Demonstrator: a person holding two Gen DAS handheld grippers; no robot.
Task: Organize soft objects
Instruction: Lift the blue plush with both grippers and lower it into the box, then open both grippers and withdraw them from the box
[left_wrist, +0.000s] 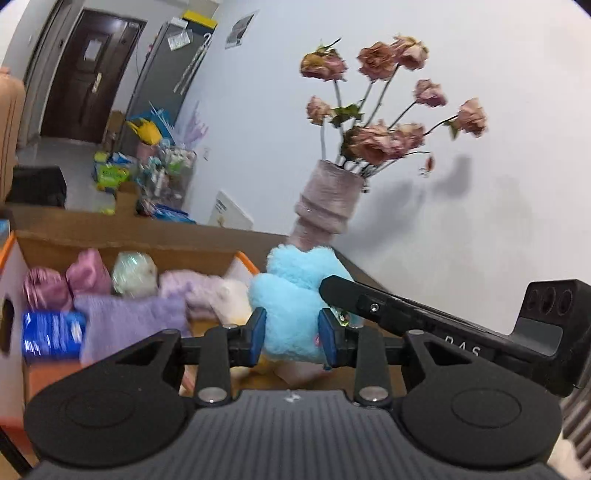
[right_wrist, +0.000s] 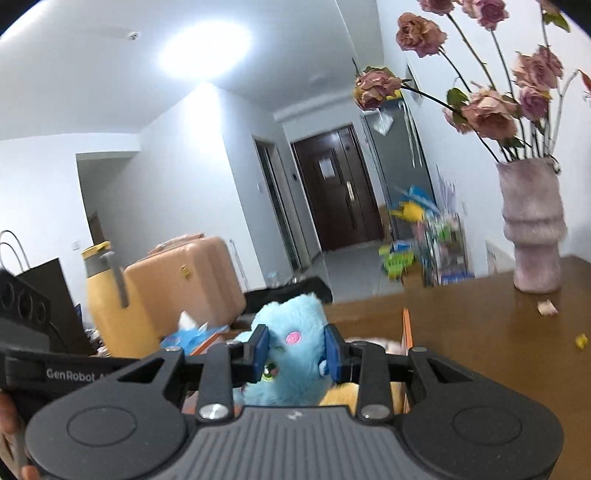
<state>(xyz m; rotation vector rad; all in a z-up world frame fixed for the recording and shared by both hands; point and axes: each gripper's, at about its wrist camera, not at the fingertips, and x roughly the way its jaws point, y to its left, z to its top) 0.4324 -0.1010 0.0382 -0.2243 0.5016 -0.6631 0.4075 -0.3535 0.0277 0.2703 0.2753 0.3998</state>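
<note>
A fluffy light-blue plush toy (left_wrist: 291, 295) with a pink cheek and a green eye (right_wrist: 291, 321) hangs above the table, held from two sides. My left gripper (left_wrist: 291, 336) is shut on it, blue pads pressed into the fur. My right gripper (right_wrist: 295, 350) is shut on the same toy. One black finger of the right gripper (left_wrist: 354, 291) reaches in against the toy in the left wrist view. Under and left of the toy stands an orange-edged cardboard box (left_wrist: 129, 240) holding pink satin bundles (left_wrist: 48, 288), a purple fluffy cloth (left_wrist: 129, 314) and a blue packet (left_wrist: 51, 332).
A pink vase of dried roses (left_wrist: 328, 199) (right_wrist: 532, 229) stands on the brown table (right_wrist: 480, 332) near the white wall. Small scraps (right_wrist: 546, 308) lie on the tabletop. Beyond the table are a peach suitcase (right_wrist: 184, 273), a yellow jug (right_wrist: 110, 295) and floor clutter (left_wrist: 155, 173).
</note>
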